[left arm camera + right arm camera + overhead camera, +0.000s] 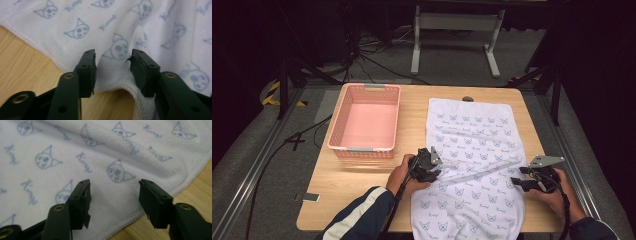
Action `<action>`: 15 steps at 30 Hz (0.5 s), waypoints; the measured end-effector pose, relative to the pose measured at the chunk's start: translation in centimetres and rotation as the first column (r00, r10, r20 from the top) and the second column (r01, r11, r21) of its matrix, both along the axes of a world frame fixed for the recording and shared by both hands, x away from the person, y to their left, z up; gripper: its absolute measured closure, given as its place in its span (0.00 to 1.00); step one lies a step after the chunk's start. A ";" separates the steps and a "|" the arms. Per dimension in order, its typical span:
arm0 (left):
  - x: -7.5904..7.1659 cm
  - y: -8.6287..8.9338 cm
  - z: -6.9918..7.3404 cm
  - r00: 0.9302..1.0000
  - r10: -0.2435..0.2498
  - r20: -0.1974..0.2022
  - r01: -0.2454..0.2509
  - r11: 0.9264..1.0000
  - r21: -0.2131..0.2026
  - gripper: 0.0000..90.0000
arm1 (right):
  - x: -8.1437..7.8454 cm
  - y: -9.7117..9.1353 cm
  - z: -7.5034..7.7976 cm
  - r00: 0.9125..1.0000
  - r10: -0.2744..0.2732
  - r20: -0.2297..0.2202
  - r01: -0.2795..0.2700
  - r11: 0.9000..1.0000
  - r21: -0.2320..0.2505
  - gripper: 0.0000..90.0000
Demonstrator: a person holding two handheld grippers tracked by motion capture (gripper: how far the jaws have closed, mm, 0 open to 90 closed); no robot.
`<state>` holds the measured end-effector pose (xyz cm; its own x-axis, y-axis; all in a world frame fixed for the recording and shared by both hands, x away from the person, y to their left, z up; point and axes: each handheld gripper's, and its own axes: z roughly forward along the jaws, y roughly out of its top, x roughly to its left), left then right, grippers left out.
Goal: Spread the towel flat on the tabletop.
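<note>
1 white towel [474, 150] printed with blue cat faces lies flat on the table [412, 105], its long axis running from the far edge toward the person, with the near end hanging over the table's front edge. 1 pink basket [364, 121] stands empty to the left of the towel, apart from it. 2 hand-held grippers work the towel's opposite long edges. The left hand-held gripper [113, 62] sits at the left hem, jaws partly open, with a raised fold of towel edge lying between them; the pads appear not to press on the cloth, though the view is too close to be certain. The right hand-held gripper [113, 192] sits at the right hem, jaws set wider, with the towel surface lying ahead of and beneath them and nothing gripped. Each hem lies directly in front of its own gripper, so neither hand needs to cross over. The coming move likely calls for both to close on the hems at matching points along the long axis.
</note>
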<state>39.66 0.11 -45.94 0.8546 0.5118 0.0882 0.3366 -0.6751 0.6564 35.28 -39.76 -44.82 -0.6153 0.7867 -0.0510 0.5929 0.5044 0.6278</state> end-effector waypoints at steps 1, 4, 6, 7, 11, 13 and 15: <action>0.6 -0.2 0.0 0.999 0.045 0.024 -0.045 0.999 0.010 0.65 | 0.8 -0.1 0.0 0.999 -0.042 0.011 0.042 0.999 -0.008 0.48; 2.3 -0.6 -0.1 0.995 0.089 0.047 -0.090 0.996 0.007 0.69 | 2.5 -0.5 0.0 0.995 -0.092 0.031 0.092 0.996 -0.018 0.49; 3.3 -0.9 -0.3 0.989 0.128 0.076 -0.128 0.992 0.004 0.73 | 4.0 -0.8 0.1 0.990 -0.129 0.049 0.131 0.991 -0.031 0.48; 4.0 -1.1 -0.3 0.986 0.144 0.079 -0.144 0.990 -0.003 0.76 | 4.8 -0.9 0.1 0.988 -0.143 0.056 0.146 0.989 -0.036 0.49; 5.8 -1.8 -0.3 0.969 0.195 0.149 -0.206 0.977 0.058 0.81 | 7.7 -0.7 0.3 0.980 -0.177 0.086 0.185 0.979 -0.089 0.48; 6.7 -1.8 -0.3 0.961 0.232 0.151 -0.243 0.969 0.052 0.81 | 8.8 -0.5 0.4 0.976 -0.193 0.099 0.204 0.972 -0.120 0.47; 7.5 -1.8 -0.4 0.954 0.257 0.156 -0.267 0.963 0.046 0.81 | 9.0 -0.5 0.5 0.976 -0.193 0.099 0.205 0.971 -0.124 0.47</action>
<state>47.17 -1.66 -46.33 0.6663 0.7047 0.2437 0.4104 -0.6195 0.6692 44.32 -40.21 -44.36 -0.4359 0.8754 -0.2089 0.6367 0.4640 0.6158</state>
